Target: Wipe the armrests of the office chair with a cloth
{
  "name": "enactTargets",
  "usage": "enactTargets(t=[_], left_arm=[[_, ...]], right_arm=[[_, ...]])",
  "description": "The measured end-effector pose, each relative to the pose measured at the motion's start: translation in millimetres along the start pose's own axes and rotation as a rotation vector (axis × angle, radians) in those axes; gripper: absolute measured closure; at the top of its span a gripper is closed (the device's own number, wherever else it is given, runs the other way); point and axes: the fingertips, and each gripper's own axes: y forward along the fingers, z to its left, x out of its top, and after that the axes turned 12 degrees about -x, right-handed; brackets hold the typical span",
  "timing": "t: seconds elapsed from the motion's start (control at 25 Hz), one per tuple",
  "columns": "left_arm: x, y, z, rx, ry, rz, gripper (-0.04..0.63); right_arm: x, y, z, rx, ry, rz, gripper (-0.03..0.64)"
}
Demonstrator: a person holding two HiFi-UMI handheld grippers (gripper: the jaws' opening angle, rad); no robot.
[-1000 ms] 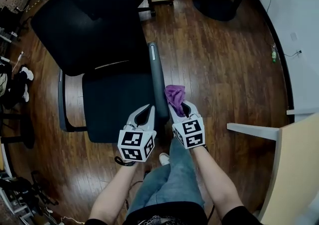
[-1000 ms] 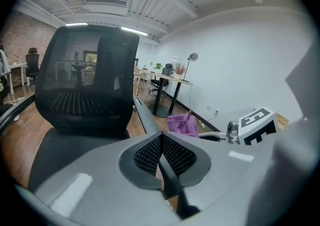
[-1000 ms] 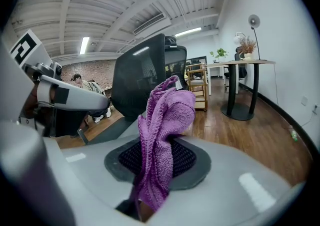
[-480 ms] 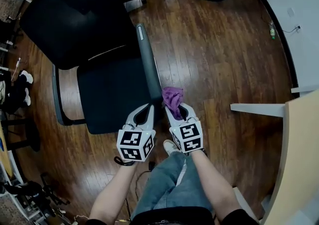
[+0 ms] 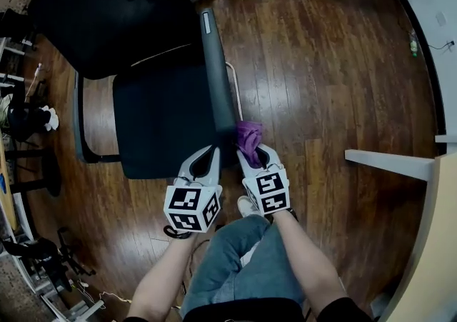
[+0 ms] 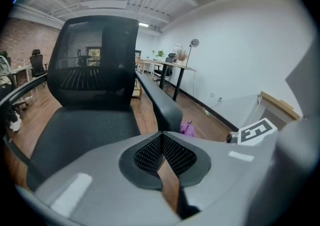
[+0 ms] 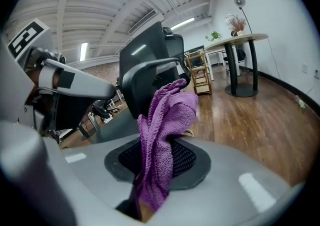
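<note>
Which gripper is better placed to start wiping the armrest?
The right gripper, probably: its jaws are shut on the purple cloth, close by the near end of the armrest. The left gripper is shut on nothing.

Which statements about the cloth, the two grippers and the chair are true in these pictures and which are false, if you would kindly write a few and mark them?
1. The right gripper holds a purple cloth between its jaws. True.
2. The left gripper is clamped on the armrest. False: its jaws are together with nothing between them, short of the chair.
3. The cloth is close by the near end of the grey armrest. True.
4. The floor is carpeted. False: it is wooden boards.
</note>
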Motion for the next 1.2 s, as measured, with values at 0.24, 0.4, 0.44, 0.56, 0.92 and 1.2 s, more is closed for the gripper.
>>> enactTargets(t=[0.24, 0.4, 0.44, 0.56, 0.92, 1.2], left_arm=[[-18.3, 10.8, 14.2, 0.057, -0.003, -0.044, 0.591], [-18.1, 7.8, 8.9, 0.08, -0.031, -0.062, 0.591], [-14.2, 3.5, 5.0, 0.082, -0.035, -0.064, 0.591], [0.8, -14.4, -8.1, 0.089, -0.052, -0.077, 0.591], [57.1, -53.5, -32.6, 0.087, -0.113, -0.169, 0.591], [85.2, -80.7, -14.7, 0.069, -0.123, -0.241, 0.591]], right_arm=[[-31.5, 23.7, -4.8, 0.041, -0.027, 0.009, 0.523], [-24.9, 16.3, -7.6, 0.055, -0.036, -0.002, 0.522], [-17.5, 9.9, -7.2, 0.056, -0.04, -0.007, 0.522], [11.4, -17.3, -4.0, 0.058, -0.05, -0.023, 0.522], [103.7, -81.5, 20.6, 0.083, -0.134, -0.08, 0.522], [147.9, -81.7, 68.9, 0.095, -0.169, -0.121, 0.522]])
